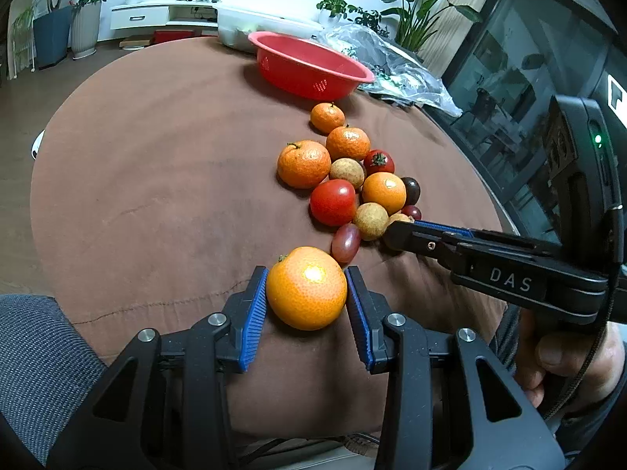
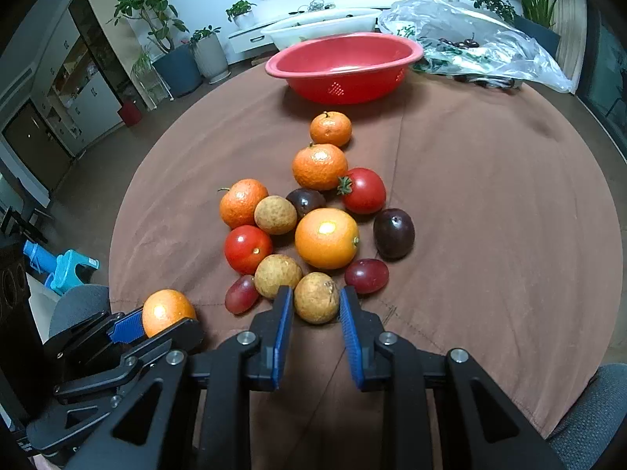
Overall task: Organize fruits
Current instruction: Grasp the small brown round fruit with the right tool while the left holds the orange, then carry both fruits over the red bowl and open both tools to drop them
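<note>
Left hand-held gripper (image 1: 307, 297): pads flanked glossy round orange fruit (image 1: 306, 288) — closed or nearly.
Right hand-held gripper (image 2: 316, 305): open astride tan rough-skinned longan (image 2: 316, 302).
Advice: squeeze gently, lift straight.

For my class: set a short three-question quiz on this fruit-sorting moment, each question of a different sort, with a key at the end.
1. True or false: the red basket already holds fruit.
2. Multiple choice: what sits between the fingers of the left gripper? A) a tomato B) an orange C) a grape
3. Short answer: which fruit is the right gripper placed around?

Key
1. False; no fruit shows inside it, and the pile lies on the brown tablecloth.
2. B; the orange sits between the blue pads, apart from the pile.
3. The nearest longan, a tan, rough-skinned fruit at the pile's near edge; small gaps show beside it, so a firm grip cannot be confirmed.
</note>
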Tool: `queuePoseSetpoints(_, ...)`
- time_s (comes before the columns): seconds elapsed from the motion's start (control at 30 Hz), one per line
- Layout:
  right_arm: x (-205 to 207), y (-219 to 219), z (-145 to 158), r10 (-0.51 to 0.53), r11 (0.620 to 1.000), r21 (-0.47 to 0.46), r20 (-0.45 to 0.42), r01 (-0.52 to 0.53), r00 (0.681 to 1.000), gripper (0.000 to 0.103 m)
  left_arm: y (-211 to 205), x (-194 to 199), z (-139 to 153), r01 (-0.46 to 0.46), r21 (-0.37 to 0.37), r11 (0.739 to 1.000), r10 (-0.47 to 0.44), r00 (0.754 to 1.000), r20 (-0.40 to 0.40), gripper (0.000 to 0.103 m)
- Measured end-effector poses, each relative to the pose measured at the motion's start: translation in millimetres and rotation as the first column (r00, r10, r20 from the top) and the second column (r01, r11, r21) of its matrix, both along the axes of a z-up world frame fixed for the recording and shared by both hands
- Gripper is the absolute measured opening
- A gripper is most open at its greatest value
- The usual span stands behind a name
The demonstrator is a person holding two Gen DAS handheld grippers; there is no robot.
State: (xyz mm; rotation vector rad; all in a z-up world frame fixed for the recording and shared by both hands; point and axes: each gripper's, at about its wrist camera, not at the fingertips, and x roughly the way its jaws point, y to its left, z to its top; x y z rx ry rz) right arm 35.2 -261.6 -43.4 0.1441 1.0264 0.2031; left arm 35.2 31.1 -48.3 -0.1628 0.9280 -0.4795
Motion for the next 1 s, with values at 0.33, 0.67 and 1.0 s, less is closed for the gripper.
queuePoseSetpoints(0.33, 0.6, -2.8, -1.0, 0.018, 0.999, 0.033, -0.003, -0.018, 1.000, 0.027, -2.8, 1.3, 0.0, 0.003, 0.008, 1.000, -0.003, 1.000, 0.008, 0.036)
queuePoseSetpoints(0.67, -7.9, -6.3, 8.7, 0.031, 0.998, 0.059, 0.018, -0.032, 0.999, 0.027, -1.2, 0.7, 7.1, 0.010, -0.004, 1.000, -0.010, 1.000, 0.025, 0.036)
queuePoseSetpoints(1.0, -0.2, -37.0, 29.6, 0.003, 0.995, 0.102, 0.064, -0.009, 0.998, 0.027, 15.5, 20.9, 39.8, -0.007, -0.009, 1.000, 0.008, 0.997, 0.073, 0.036)
